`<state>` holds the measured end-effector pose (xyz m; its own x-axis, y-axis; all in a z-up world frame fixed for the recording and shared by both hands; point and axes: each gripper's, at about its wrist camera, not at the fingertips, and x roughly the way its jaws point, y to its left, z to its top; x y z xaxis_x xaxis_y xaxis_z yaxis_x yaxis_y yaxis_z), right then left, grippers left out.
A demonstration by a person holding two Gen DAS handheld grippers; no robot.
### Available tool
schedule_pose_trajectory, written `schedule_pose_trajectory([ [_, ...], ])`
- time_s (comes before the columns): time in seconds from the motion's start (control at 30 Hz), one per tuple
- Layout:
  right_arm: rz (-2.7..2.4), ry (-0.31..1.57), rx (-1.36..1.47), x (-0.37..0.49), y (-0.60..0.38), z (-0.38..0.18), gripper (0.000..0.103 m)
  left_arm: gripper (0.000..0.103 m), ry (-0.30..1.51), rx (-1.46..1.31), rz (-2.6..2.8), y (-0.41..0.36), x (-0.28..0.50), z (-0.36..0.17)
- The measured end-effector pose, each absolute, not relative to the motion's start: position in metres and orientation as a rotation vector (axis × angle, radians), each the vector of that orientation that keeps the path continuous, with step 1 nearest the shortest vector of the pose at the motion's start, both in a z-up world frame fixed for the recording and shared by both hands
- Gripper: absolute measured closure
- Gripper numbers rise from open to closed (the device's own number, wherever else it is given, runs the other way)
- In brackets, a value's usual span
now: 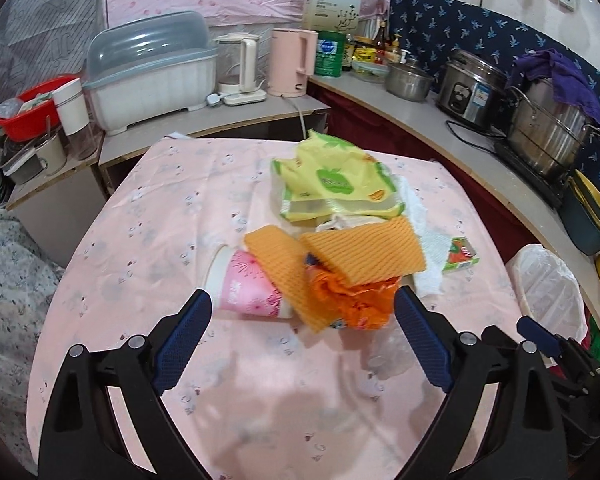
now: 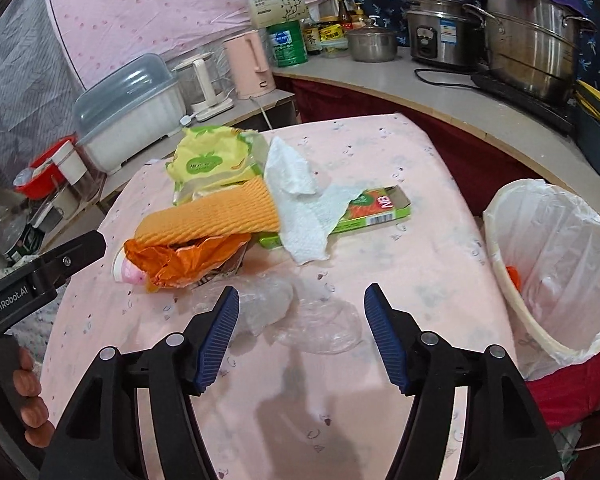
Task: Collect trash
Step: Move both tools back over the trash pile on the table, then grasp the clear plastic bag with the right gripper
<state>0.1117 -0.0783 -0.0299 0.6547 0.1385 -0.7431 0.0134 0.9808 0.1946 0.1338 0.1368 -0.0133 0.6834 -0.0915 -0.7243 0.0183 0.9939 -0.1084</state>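
Note:
A heap of trash lies on the pink tablecloth [image 1: 148, 208]: a yellow-green wrapper [image 1: 332, 178], orange foam netting [image 1: 360, 252], a crumpled orange bag [image 1: 356, 300], a pink paper cup [image 1: 248, 288] on its side, white paper towel [image 2: 296, 204], a green-red carton [image 2: 380, 206] and clear plastic film [image 2: 300, 316]. My left gripper [image 1: 302, 308] is open, just short of the cup and orange bag. My right gripper [image 2: 302, 308] is open, its fingers either side of the clear film. A bin lined with a white bag [image 2: 556, 264] stands right of the table.
Counters ring the table's far side: a dish box [image 1: 152, 72], kettles [image 1: 292, 62], a green tin [image 1: 328, 54], steel pots [image 1: 548, 132] and a rice cooker [image 1: 472, 88]. A red bowl [image 1: 32, 112] and cups stand far left. The left gripper's body [image 2: 40, 276] shows in the right wrist view.

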Motion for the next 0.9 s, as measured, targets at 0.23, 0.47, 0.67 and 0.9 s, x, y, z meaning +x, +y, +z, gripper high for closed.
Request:
schedule_pose_trajectory([
  [0.23, 0.121, 0.899, 0.178, 0.125, -0.05, -0.049, 0.033, 0.014, 0.837, -0.135, -0.033, 0.16, 0.139, -0.02],
  [0.47, 0.143, 0.929, 0.145, 0.14, -0.03, -0.065, 0.026, 0.012, 0.846, -0.146, -0.029, 0.168, 0.145, -0.025],
  [0.67, 0.142, 0.957, 0.132, 0.152, -0.022, -0.08, 0.025, 0.012, 0.855, -0.151, -0.043, 0.166, 0.152, -0.026],
  [0.9, 0.148, 0.991, 0.17, 0.159, -0.032, -0.089, 0.074, 0.012, 0.852, -0.136, -0.087, 0.149, 0.165, -0.024],
])
